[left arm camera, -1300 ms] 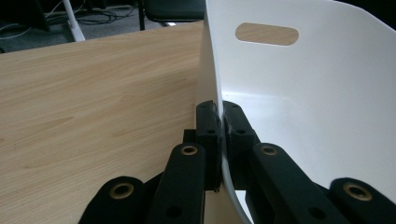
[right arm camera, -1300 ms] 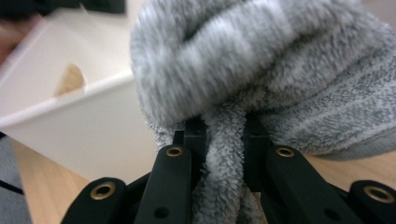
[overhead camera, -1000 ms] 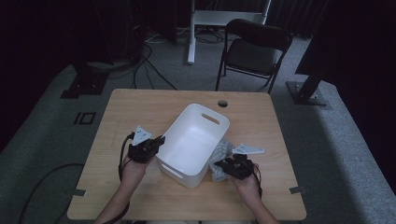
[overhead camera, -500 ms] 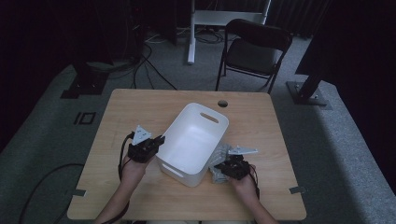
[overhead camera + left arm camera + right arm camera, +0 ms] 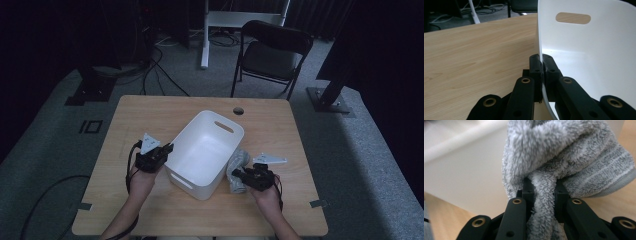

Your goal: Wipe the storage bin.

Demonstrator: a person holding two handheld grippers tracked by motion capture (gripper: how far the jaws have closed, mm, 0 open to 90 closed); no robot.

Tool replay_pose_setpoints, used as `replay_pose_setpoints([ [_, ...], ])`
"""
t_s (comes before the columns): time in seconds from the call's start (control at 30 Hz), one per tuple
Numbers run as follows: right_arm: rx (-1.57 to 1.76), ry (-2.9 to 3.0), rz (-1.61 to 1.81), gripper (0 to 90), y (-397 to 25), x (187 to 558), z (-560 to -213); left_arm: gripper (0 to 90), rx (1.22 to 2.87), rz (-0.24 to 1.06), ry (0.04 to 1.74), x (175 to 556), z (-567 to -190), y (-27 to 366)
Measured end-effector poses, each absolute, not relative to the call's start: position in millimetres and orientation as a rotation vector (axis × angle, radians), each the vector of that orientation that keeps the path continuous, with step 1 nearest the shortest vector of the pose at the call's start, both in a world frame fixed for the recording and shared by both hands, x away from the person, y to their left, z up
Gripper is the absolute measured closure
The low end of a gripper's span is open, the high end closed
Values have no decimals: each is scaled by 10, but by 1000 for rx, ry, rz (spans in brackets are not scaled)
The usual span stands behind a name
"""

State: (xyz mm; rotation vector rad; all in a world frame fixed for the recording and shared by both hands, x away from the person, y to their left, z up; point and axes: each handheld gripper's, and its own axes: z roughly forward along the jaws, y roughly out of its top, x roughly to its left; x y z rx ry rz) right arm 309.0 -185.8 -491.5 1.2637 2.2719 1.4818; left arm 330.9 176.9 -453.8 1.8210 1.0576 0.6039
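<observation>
The tub (image 5: 202, 150) is smooth white plastic with a soft sheen. Just beside it, the towel (image 5: 564, 162) is grey, fluffy terry cloth with a flatter ribbed band. The bench (image 5: 474, 50) is pale, matt wood grain. Each hand-held gripper's jaws are matt black plastic.

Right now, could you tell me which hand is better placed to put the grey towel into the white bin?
The right: its gripper is shut on the grey towel, beside the white bin. The left gripper clamps the bin's wall.
</observation>
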Motion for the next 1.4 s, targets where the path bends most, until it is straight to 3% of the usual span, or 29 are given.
replay_pose_setpoints([
  [0.43, 1088, 2198, 1671, 774, -1778, 2829, -4436, 877, 1823, 626, 1068, 3347, -4534, 1788],
  [1.1, 1022, 2244, 1548, 775, -1512, 2794, -4608, 879, 1810, 604, 1067, 3339, -4540, 1795],
  [1.4, 1131, 2309, 1484, 774, -1498, 2922, -4853, 878, 1820, 610, 1061, 3336, -4537, 1791],
])
